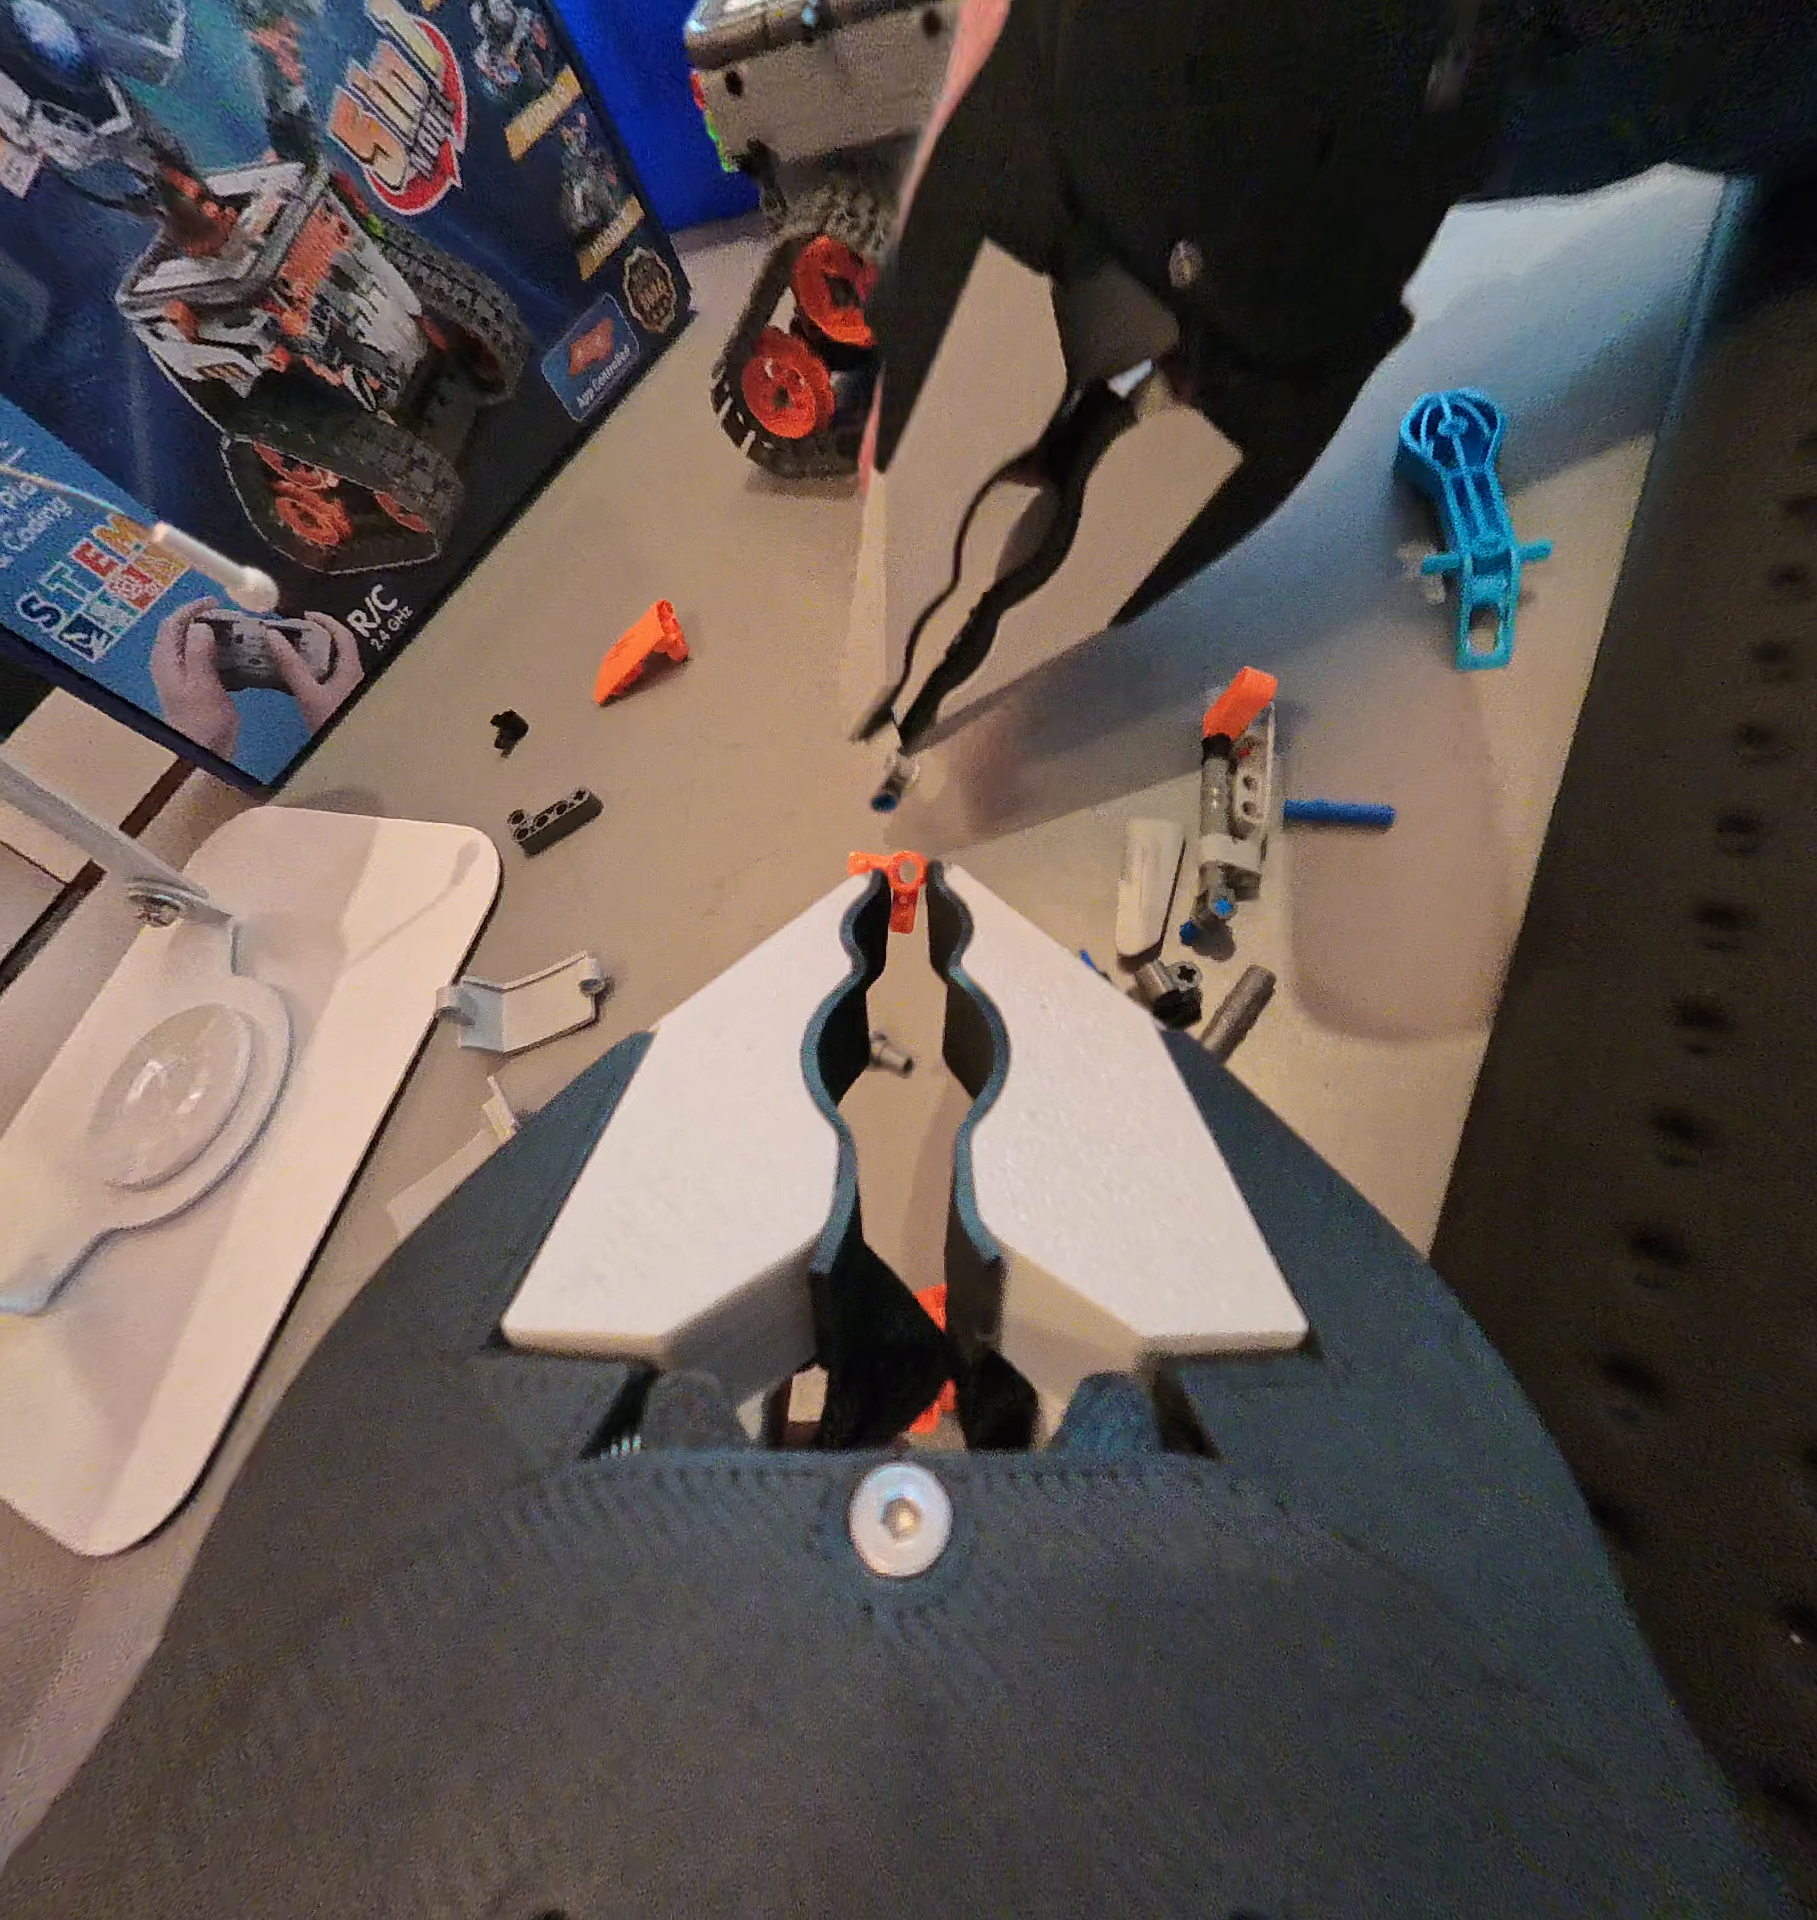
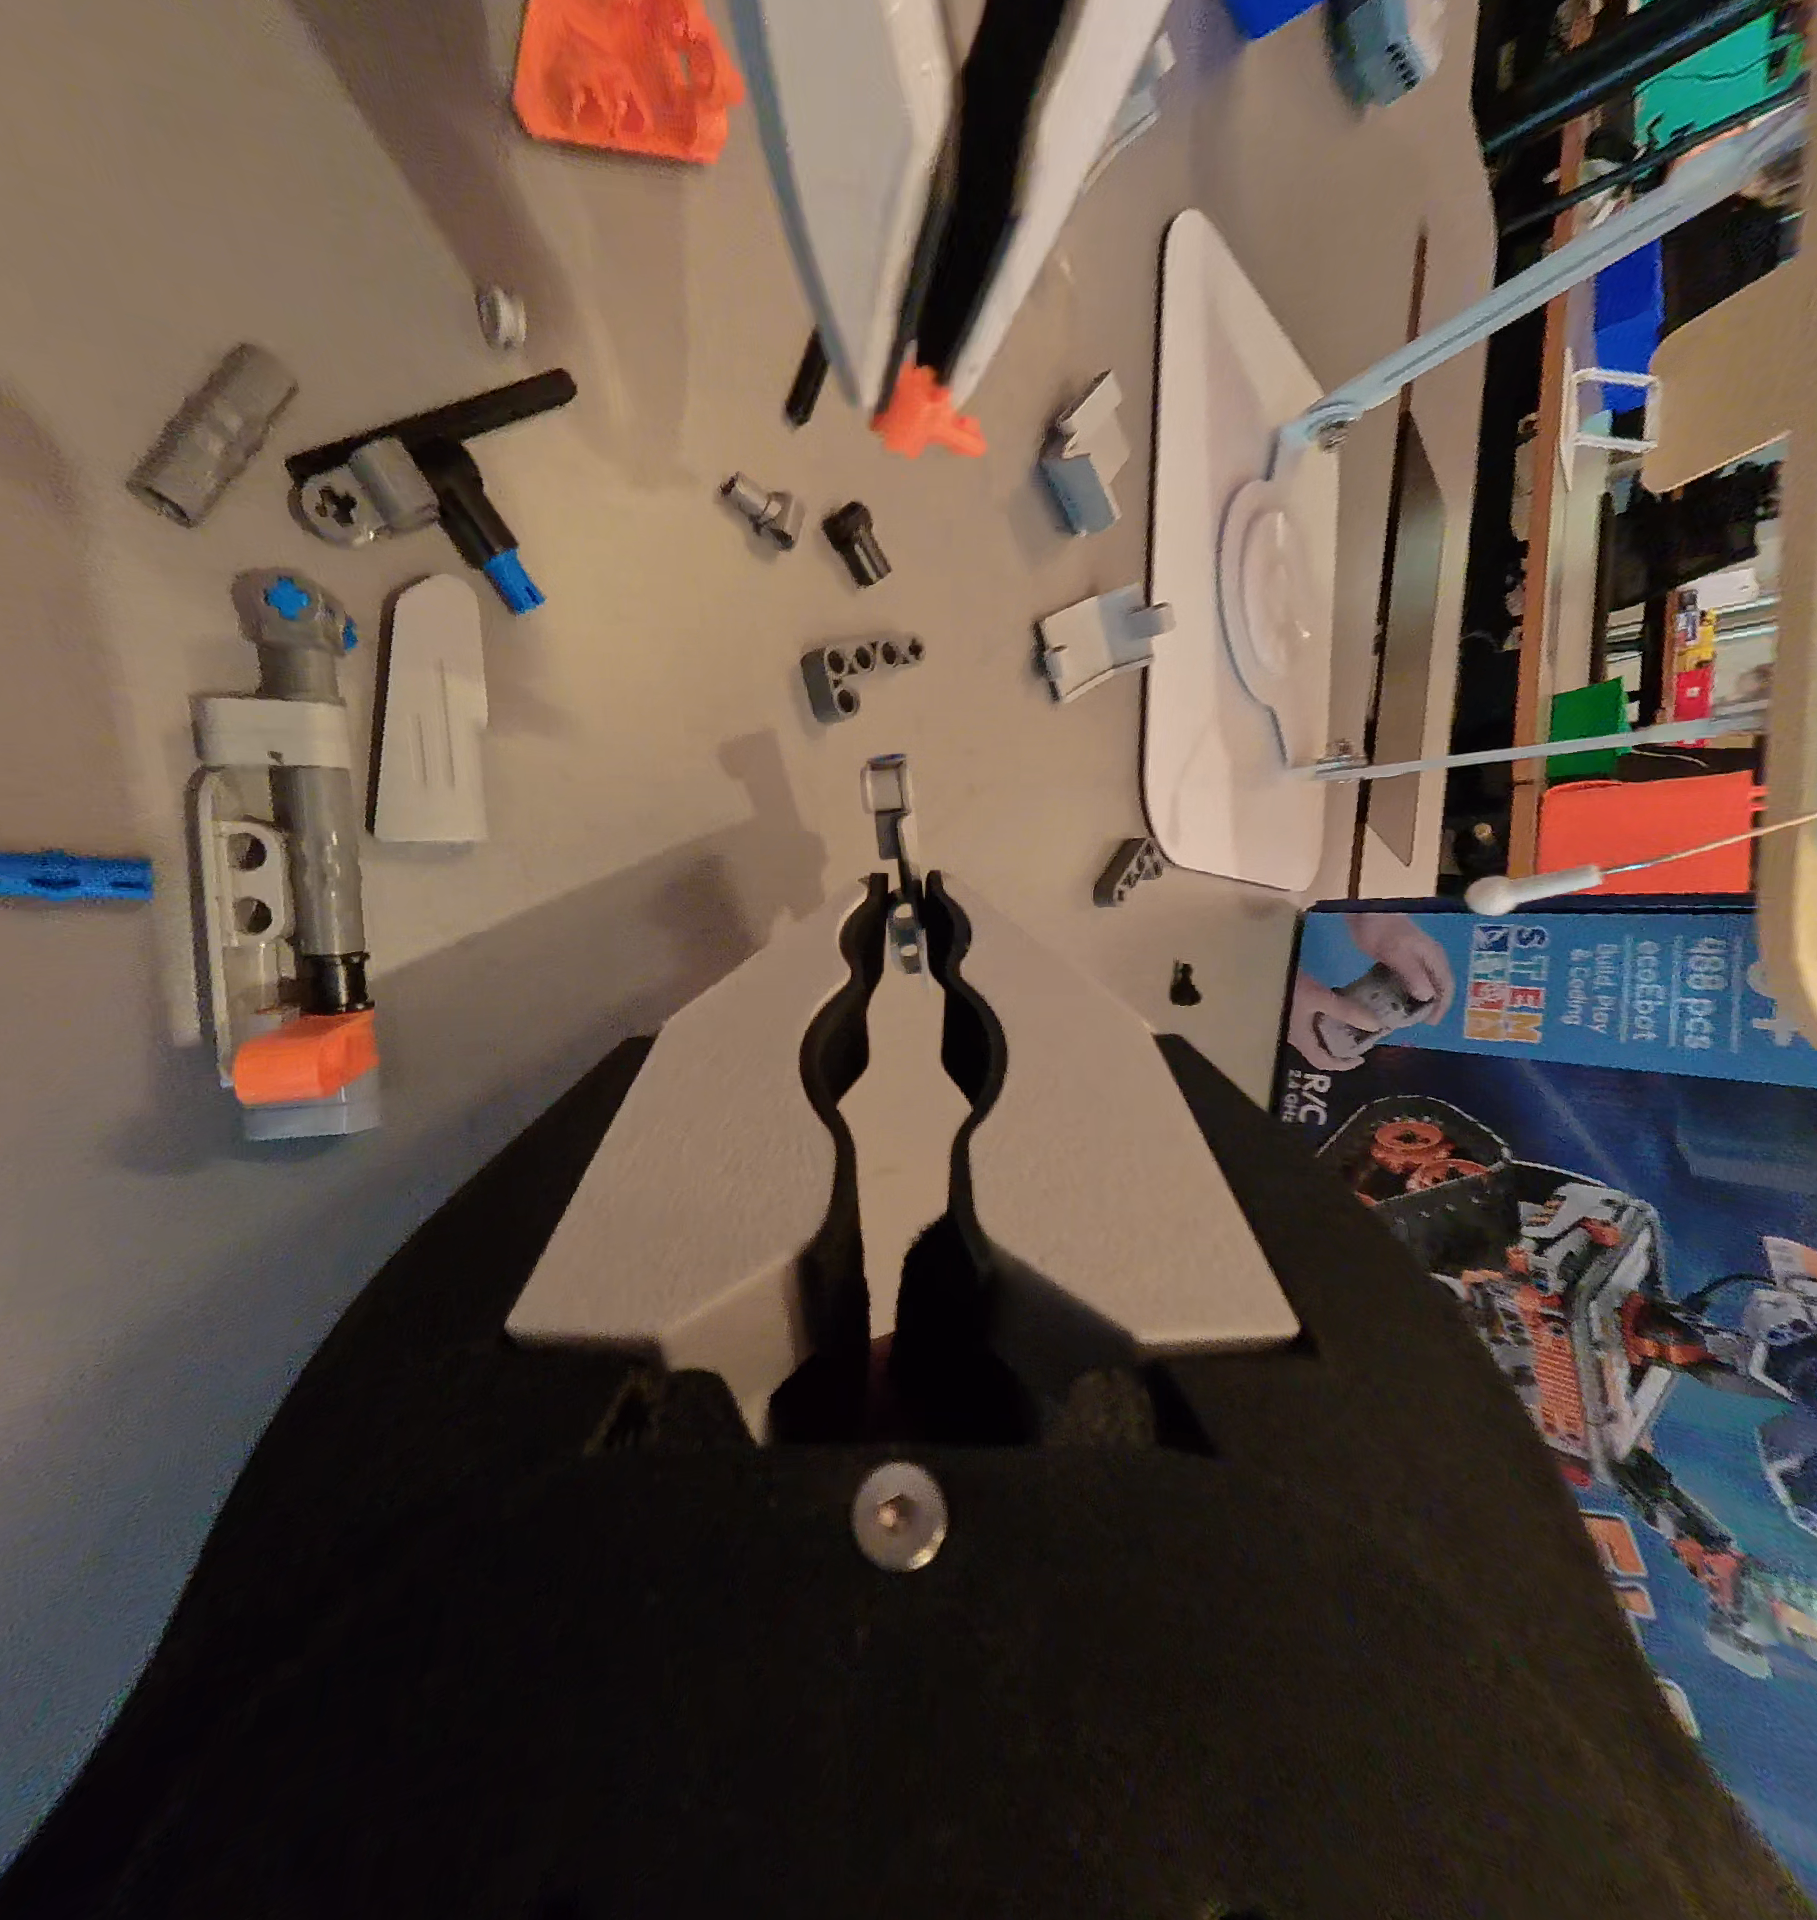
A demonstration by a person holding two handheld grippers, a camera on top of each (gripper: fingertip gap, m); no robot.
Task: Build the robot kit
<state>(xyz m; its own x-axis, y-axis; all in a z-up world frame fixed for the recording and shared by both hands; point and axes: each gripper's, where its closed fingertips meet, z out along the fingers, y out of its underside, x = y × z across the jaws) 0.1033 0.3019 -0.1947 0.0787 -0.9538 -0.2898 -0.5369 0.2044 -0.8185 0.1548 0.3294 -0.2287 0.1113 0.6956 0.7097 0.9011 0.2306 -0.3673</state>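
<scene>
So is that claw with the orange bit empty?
No, the left gripper is shut on a small orange connector piece, pinched right at its fingertips above the table.

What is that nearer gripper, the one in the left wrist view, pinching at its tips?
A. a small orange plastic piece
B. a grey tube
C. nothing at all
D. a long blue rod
A: the left gripper is closed on a small orange plastic piece right at its tips; the blue rod lies apart on the table.
</scene>
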